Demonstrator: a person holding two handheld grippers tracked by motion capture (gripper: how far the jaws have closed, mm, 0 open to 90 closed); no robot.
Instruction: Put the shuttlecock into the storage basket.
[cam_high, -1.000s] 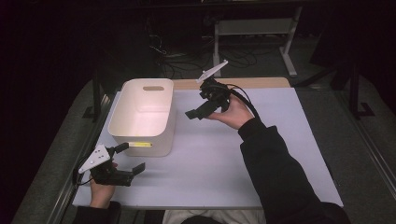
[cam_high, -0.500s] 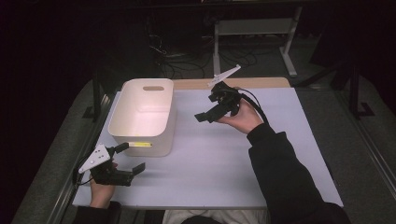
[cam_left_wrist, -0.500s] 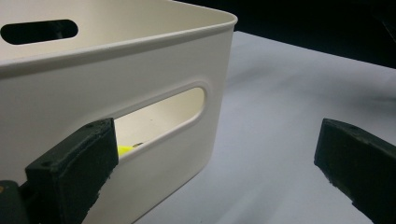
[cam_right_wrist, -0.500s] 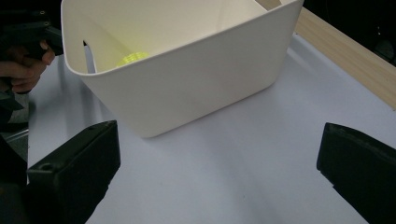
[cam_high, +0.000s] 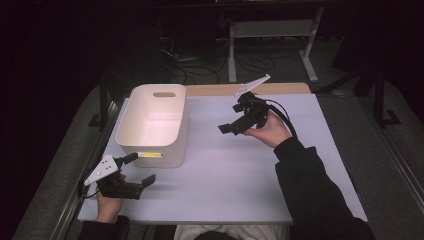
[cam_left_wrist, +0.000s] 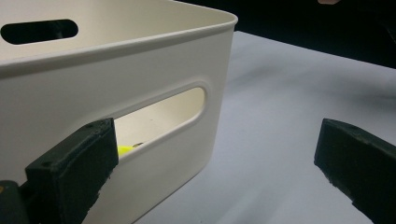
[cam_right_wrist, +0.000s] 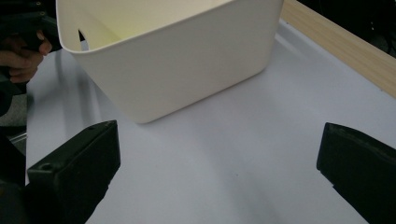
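Note:
A white plastic bin (cam_high: 177, 125) with handle slots stands on the left half of the table. Something small and yellow (cam_high: 150, 154) shows through its near slot, as it does in the left gripper view (cam_left_wrist: 123, 150); I cannot tell what it is. My left gripper (cam_high: 140, 168) rests low at the bin's near left corner, open and holding nothing (cam_left_wrist: 219, 140), one jaw close to the slot. My right gripper (cam_high: 230, 119) hangs above the table to the right of the bin, open and empty (cam_right_wrist: 219, 140), pointing at the bin (cam_right_wrist: 187, 56).
A pale sheet (cam_high: 230, 185) covers the table, with a wooden strip (cam_high: 215, 90) along the far edge. Dark floor, cables and a white metal frame (cam_high: 272, 30) lie beyond. The person's other hand (cam_right_wrist: 21, 51) shows past the bin in the right gripper view.
My right gripper has drifted right and slightly nearer, away from the bin. The left gripper and the bin have stayed put.

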